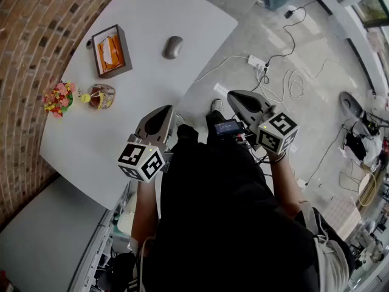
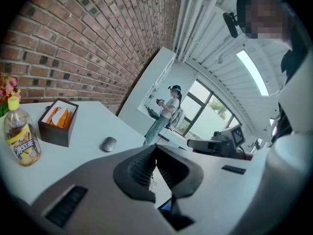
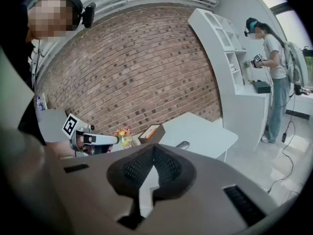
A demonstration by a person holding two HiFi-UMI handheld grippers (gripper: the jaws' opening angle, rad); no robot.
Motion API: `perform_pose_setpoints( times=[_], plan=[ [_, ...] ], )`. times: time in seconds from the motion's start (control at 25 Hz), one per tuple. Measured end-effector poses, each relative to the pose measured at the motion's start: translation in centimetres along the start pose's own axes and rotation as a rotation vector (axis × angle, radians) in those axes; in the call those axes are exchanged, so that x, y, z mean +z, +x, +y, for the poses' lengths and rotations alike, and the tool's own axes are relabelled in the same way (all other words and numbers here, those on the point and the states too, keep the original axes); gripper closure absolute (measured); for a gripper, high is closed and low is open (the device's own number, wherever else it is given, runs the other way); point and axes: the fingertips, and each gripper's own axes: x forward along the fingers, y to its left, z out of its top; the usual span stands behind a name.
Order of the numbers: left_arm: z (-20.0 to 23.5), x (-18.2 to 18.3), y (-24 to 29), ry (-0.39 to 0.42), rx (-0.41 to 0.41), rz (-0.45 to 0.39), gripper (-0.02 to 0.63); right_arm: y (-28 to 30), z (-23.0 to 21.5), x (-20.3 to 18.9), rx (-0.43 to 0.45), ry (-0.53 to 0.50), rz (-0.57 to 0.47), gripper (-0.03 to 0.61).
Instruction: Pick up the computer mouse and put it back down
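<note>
A grey computer mouse (image 1: pixel 172 47) lies on the white table (image 1: pixel 152 17) near its far edge, with nothing touching it. It also shows small in the left gripper view (image 2: pixel 108 143) and just past the jaws in the right gripper view (image 3: pixel 182 145). My left gripper (image 1: pixel 163 113) hangs over the table's near edge, well short of the mouse, with its jaws shut and empty (image 2: pixel 156 150). Off the table to the right, over the floor, is my right gripper (image 1: pixel 236 96). Its jaws also meet at the tips with nothing between them (image 3: pixel 154 149).
A brown box (image 1: pixel 109 50) with orange contents stands left of the mouse. A small bottle (image 1: pixel 100 96) and a bunch of flowers (image 1: pixel 59 98) sit by the brick wall. Cables and a power strip (image 1: pixel 258 61) lie on the floor. Another person (image 3: pixel 274 58) stands by white shelves.
</note>
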Motion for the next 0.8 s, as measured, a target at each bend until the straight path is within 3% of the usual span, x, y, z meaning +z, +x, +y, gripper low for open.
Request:
perform_pose_setpoints(
  times=[0.32,0.64,0.8],
  plan=[
    [-3.1,0.0,3.4,-0.013,0.000,0.019,0.601,-1.5,-1.5,1.2,0.043,-0.076,0.003,0.560],
    [-6.1,0.6,7.8,-0.016,0.055,0.008,0.601,-3.4,-5.0,2.4,0.128,-0.088,0.009,0.560],
    [-6.9,1.3,9.6,-0.037,0.104,-0.041,0.600,-4.3,-7.1,2.9,0.185,-0.094,0.006,0.560]
  ],
)
